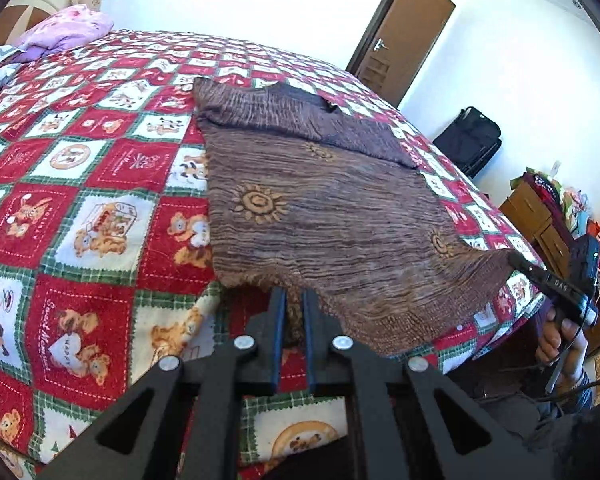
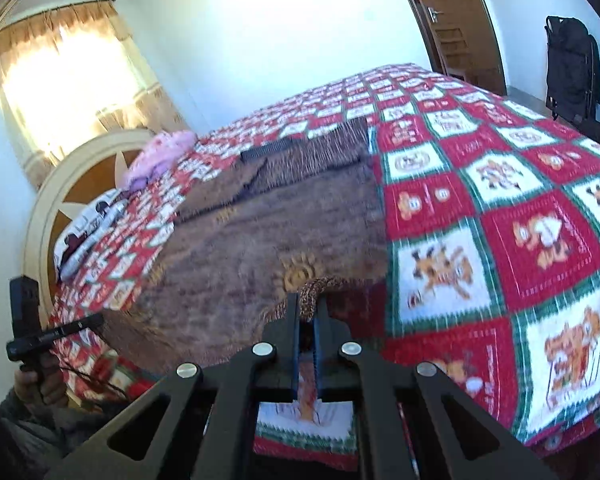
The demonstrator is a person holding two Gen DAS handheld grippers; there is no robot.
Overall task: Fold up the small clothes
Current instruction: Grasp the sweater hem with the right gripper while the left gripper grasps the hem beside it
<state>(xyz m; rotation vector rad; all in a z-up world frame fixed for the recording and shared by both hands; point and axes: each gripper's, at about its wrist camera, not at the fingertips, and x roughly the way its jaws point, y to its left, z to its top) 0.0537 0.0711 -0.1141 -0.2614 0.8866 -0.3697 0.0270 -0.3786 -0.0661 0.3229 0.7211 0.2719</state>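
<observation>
Brown crinkled top with sun motifs [image 1: 332, 208] lies spread on the bed's red-and-white teddy-bear quilt [image 1: 80, 216], its near hem lifted off the quilt at both corners, the far part with a sleeve folded across still flat.

Left gripper [image 1: 294, 300]: jaws nearly closed, narrow gap, pinching the hem at the near-left corner; the cloth runs down between the blue pads. It also shows at the left edge of the right wrist view [image 2: 96, 322], nipping that same corner.

Right gripper [image 2: 310, 308]: jaws close together, a bunched fold of the hem clamped between them and poking up above the tips. In the left wrist view it sits at the far right [image 1: 518, 260], holding the other hem corner, with the person's hand [image 1: 560, 340] on its handle below.

Judged step: carrying the bottom hem up and over toward the neckline for a crosswise fold. To do it well:
- keep both corners level and equally taut so the hem travels as one straight line
- lift just enough to clear the quilt, so the lower layer isn't dragged
- land hem on shoulders square, then release both together
- the crinkle fabric looks stretchy and grabby, so pull gently.

Right view is motion-blurred; grip depth there is unclear.

Background: purple bedding [image 1: 66, 30] at the headboard end, brown door [image 1: 404, 36], black bag [image 1: 470, 140].
</observation>
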